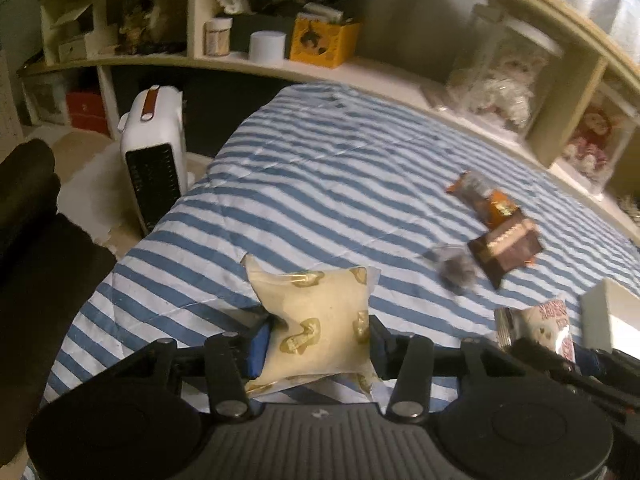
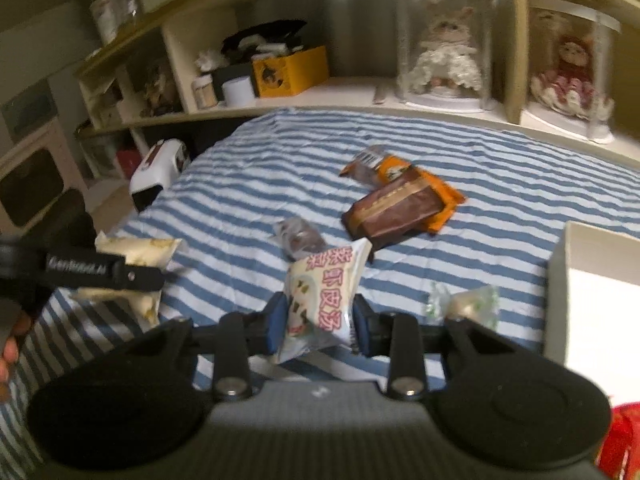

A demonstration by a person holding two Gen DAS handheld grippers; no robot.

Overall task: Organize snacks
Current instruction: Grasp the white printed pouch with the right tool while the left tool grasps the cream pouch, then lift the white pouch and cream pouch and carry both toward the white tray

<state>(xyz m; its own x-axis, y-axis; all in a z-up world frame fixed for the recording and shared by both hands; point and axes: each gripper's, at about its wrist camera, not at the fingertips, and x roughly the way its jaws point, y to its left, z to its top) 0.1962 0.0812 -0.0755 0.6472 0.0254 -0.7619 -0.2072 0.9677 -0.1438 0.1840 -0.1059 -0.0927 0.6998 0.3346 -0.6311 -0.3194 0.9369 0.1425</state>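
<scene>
Snacks sit pinched: cream packet (image 1: 316,332) in left hand-held gripper (image 1: 318,340), white packet (image 2: 320,304) in right (image 2: 318,320).

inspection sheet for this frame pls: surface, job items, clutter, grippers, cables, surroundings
Surface: blue-and-white striped bedspread, wrinkled.
Job's things: brown foil snack packet on an orange wrapper; small dark wrapped sweet; green-and-white wrapped candy; white open box.
Clutter: nothing seen.
Grippers: left gripper shut on cream pillow-shaped packet; right gripper shut on white packet with pink lettering.
Cables: nothing seen.
Surroundings: cream shelving, cased dolls, white heater.
</scene>
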